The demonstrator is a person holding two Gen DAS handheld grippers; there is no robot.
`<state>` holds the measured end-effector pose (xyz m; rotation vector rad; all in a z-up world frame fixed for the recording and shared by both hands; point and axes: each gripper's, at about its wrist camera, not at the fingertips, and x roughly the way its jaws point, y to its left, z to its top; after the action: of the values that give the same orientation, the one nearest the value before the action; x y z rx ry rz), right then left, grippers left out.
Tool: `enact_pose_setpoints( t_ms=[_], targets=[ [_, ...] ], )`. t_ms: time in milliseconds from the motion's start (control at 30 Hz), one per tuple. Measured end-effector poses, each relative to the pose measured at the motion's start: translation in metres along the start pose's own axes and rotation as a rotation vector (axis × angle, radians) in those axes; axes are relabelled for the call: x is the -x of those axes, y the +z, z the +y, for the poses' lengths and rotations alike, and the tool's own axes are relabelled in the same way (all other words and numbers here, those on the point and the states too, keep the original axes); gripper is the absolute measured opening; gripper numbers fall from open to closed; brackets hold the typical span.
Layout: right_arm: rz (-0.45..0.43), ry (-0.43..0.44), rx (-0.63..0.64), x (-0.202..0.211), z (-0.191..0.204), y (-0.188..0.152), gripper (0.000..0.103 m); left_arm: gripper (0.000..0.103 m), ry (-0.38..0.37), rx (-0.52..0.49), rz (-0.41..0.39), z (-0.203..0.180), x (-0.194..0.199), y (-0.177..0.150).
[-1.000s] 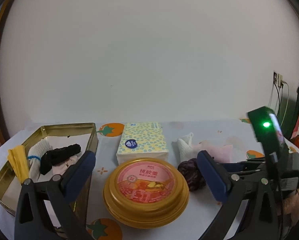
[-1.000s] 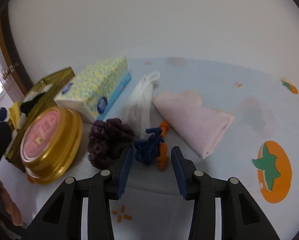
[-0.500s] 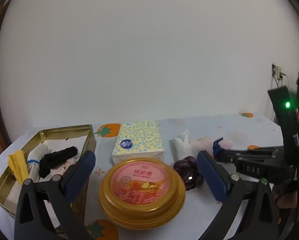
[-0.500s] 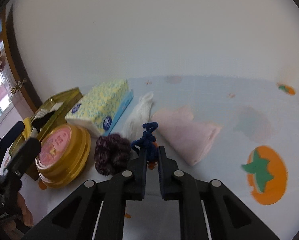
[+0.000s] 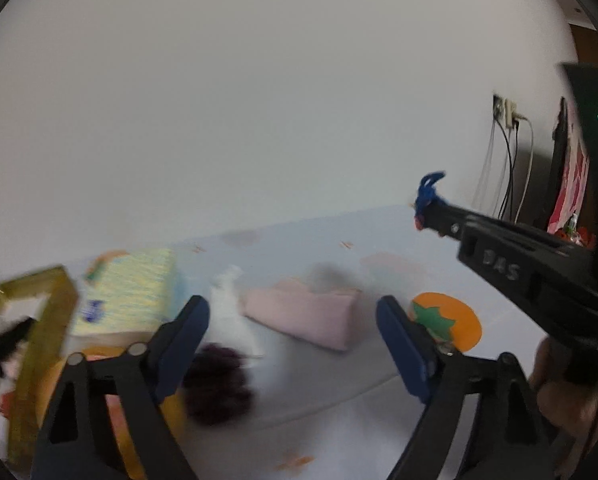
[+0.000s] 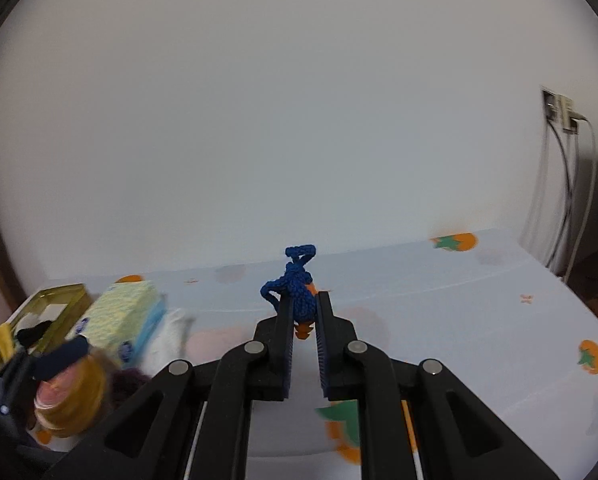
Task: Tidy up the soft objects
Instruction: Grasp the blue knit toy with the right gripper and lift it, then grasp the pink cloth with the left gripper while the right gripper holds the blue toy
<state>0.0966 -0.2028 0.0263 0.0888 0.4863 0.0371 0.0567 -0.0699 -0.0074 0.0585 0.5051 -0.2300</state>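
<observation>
Gold tin (image 6: 65, 292): far left of the table, lid off; a yellow cloth, a black piece and white items already lie inside. Judged the destination for the soft things.

Tissue pack (image 6: 123, 312): yellow-patterned, just beside the tin on its right.

Round gold container (image 6: 69, 396): pink label, in front of the tissue pack; hard, likely not to be sorted.

Purple scrunchie (image 5: 219, 380): on the cloth beside the round container; blurred.

White knit piece (image 5: 229, 304): behind the scrunchie.

Left gripper (image 5: 293, 344): tongs spread but narrowing, nothing between them; aimed toward the folded pink cloth (image 5: 311, 316), which lies flat on the table.

Right gripper (image 6: 303, 312): tongs pressed together, pinching the blue knitted cord (image 6: 295, 288), an orange bit showing beneath it; held clear above the table.

Handling note: the cord is gripped near its bottom and loose loops stand free above. In my judgement, carry it leftward high enough to clear the tissue pack and round container, lower it inside the tin walls, then release.
</observation>
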Motion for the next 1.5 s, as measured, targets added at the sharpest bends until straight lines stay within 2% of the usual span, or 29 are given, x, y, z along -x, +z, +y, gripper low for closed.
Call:
enact_pose_setpoints(
  t_ms=[67, 167, 333, 400, 433, 533, 600, 667, 733, 767, 800, 833, 967, 1033, 1100, 1233, 1500],
  targets=[
    [0.003, -0.014, -0.003, -0.002, -0.012, 0.003, 0.012, 0.081, -0.002, 0.034, 0.068, -0.011, -0.021, 0.004],
    [0.001, -0.038, 0.008, -0.004, -0.027, 0.005, 0.012, 0.081, 0.063, 0.051, 0.14, -0.023, -0.053, 0.009],
    [0.004, -0.054, -0.02, -0.004, -0.056, 0.009, 0.012, 0.081, 0.128, 0.118, 0.289, -0.027, -0.104, 0.016],
    [0.006, -0.052, -0.036, -0.004, -0.064, 0.011, 0.012, 0.081, 0.14, 0.164, 0.377, -0.021, -0.126, 0.014],
    [0.008, -0.049, -0.044, -0.002, -0.07, 0.012, 0.012, 0.085, 0.145, 0.179, 0.401, -0.02, -0.131, 0.013],
    [0.02, -0.03, -0.069, -0.002, -0.075, 0.013, 0.012, 0.09, 0.177, 0.175, 0.404, -0.023, -0.137, 0.016],
    [0.025, -0.019, -0.072, -0.004, -0.075, 0.015, 0.012, 0.09, 0.172, 0.183, 0.406, -0.024, -0.14, 0.017],
    [0.023, -0.022, -0.065, -0.004, -0.073, 0.015, 0.012, 0.08, 0.169, 0.197, 0.395, -0.022, -0.137, 0.016],
    [0.021, -0.025, -0.069, -0.004, -0.073, 0.014, 0.012, 0.052, 0.176, 0.208, 0.377, -0.017, -0.131, 0.015],
    [0.022, -0.026, -0.072, -0.004, -0.073, 0.015, 0.012, 0.043, 0.165, 0.197, 0.371, -0.019, -0.131, 0.016],
    [0.022, -0.028, -0.075, -0.004, -0.073, 0.014, 0.012, 0.026, 0.149, 0.181, 0.368, -0.02, -0.13, 0.016],
    [0.022, -0.031, -0.077, -0.003, -0.073, 0.014, 0.012, 0.014, 0.129, 0.165, 0.365, -0.02, -0.128, 0.017],
    [0.014, -0.04, -0.07, -0.002, -0.071, 0.012, 0.012, 0.009, -0.01, 0.186, 0.321, -0.019, -0.114, 0.017],
    [0.007, -0.043, -0.071, 0.0, -0.068, 0.011, 0.012, 0.009, -0.074, 0.205, 0.24, -0.017, -0.099, 0.02],
    [0.006, -0.049, -0.074, 0.0, -0.067, 0.01, 0.012, 0.009, -0.098, 0.187, 0.172, -0.018, -0.084, 0.022],
    [0.005, -0.067, -0.074, 0.0, -0.064, 0.006, 0.012, 0.009, -0.099, 0.094, 0.079, -0.026, -0.052, 0.019],
    [-0.027, -0.088, -0.065, 0.005, -0.058, 0.0, 0.012, 0.009, -0.019, -0.041, -0.059, -0.023, -0.008, 0.01]
  ],
)
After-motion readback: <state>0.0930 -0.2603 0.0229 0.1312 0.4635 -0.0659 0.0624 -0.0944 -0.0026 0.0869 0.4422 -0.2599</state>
